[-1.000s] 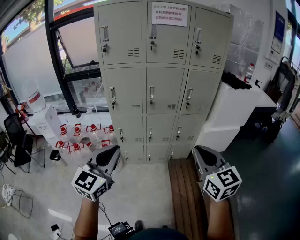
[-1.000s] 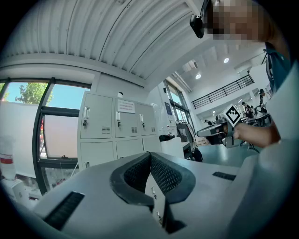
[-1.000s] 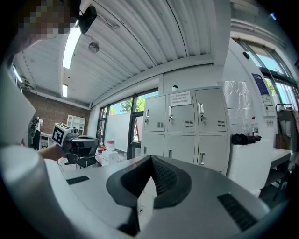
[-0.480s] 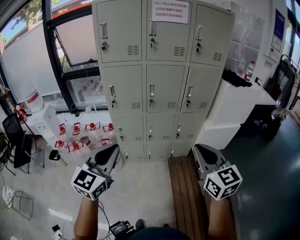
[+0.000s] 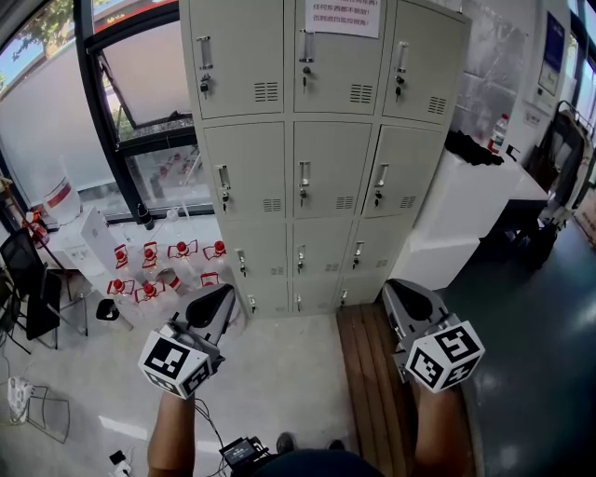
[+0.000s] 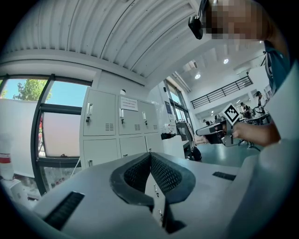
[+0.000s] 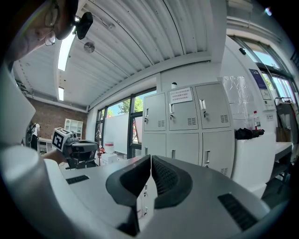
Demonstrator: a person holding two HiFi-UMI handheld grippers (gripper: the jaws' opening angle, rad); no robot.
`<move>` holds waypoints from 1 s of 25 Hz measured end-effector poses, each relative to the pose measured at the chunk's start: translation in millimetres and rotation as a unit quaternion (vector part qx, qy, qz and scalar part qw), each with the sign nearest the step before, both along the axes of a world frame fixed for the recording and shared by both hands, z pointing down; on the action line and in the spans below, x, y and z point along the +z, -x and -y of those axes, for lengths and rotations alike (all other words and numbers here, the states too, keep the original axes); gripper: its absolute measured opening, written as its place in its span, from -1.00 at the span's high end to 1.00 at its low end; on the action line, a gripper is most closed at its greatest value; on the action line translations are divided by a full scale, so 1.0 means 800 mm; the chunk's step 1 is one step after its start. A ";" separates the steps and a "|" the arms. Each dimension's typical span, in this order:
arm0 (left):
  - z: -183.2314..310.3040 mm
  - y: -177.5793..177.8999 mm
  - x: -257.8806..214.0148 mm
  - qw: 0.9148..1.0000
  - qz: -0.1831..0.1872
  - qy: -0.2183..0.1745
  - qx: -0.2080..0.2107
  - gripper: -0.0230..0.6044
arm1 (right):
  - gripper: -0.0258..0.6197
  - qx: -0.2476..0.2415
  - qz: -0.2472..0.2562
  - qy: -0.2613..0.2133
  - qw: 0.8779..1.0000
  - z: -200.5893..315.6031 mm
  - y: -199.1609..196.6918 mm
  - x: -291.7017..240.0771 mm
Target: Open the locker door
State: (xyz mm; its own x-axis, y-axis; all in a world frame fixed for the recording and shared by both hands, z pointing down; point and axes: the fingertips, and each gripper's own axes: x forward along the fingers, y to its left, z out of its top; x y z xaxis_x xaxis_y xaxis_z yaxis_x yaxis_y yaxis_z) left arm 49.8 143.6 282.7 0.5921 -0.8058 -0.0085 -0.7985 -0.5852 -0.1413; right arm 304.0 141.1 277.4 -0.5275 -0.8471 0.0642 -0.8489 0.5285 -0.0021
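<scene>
A beige metal locker bank stands ahead, three columns wide, every door closed, each with a small handle and a key. The middle-row centre door faces me. A paper notice is stuck on the top centre door. My left gripper is held low at the left, well short of the lockers, jaws shut with nothing between them. My right gripper is level with it at the right, also shut and empty. In the gripper views the lockers show in the distance beyond the closed jaws.
Several water jugs with red caps lie on the floor left of the lockers, below a large window. A white counter with a dark bundle and a bottle stands at the right. Black chairs and cables are at the far left.
The lockers have slid slightly lower and larger in the head view as I come closer. Both grippers stay in the same low pose, still shut.
</scene>
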 end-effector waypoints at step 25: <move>0.078 0.098 0.019 1.000 -0.018 0.002 0.012 0.87 | 0.81 -0.004 -0.011 0.002 1.000 0.079 0.112 0.008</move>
State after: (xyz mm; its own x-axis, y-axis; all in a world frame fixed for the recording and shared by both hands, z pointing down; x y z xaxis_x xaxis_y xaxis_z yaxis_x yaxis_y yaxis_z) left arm -28.3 80.9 297.5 0.6104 -0.7916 -0.0270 -0.7889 -0.6046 -0.1101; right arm 214.3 77.7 283.5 -0.5332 -0.8422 0.0798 -0.8442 0.5358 0.0144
